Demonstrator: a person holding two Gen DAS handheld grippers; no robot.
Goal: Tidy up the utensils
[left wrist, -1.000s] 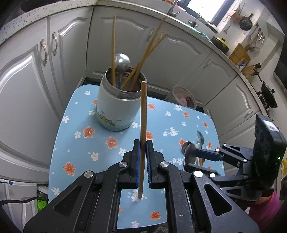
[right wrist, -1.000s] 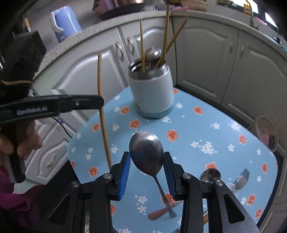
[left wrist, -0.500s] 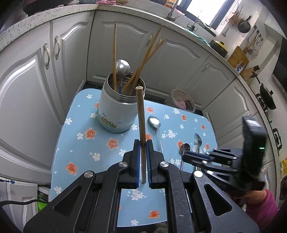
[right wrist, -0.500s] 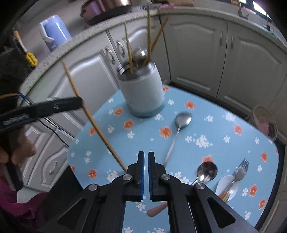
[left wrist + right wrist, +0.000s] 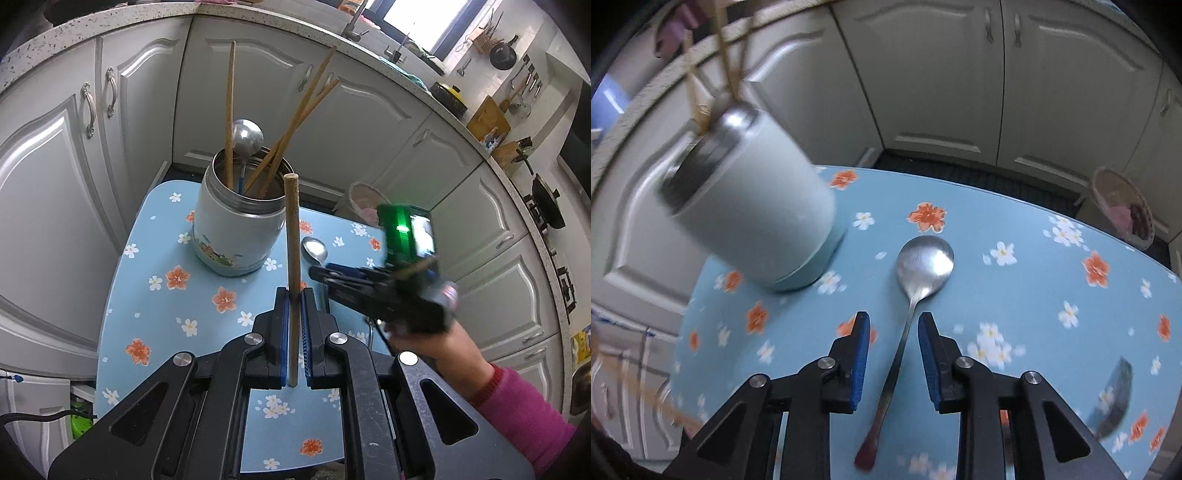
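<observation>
Desk (image 5: 155,258): a blue top printed with orange and white flowers fills the middle of both views, with white cabinet doors behind it.
Holder (image 5: 236,225): a pale blue steel-rimmed canister stands on the desk at the centre of the left wrist view; in the right wrist view it sits blurred at upper left (image 5: 753,210).
Holder contents: several wooden chopsticks (image 5: 295,114) and a metal ladle-like spoon (image 5: 246,136) stick up out of it.
My left gripper (image 5: 293,332): at bottom centre of its view, clamped tight on a single wooden chopstick (image 5: 292,251) that stands upright, its top level with the holder's rim.
My right gripper (image 5: 892,363): at bottom centre of its view, blue pads spread apart, gripping nothing, one pad on each side of a spoon handle.
Spoon (image 5: 923,266): a steel spoon lies flat on the desk, bowl up, just right of the holder; its handle runs down between my right gripper's pads.
</observation>
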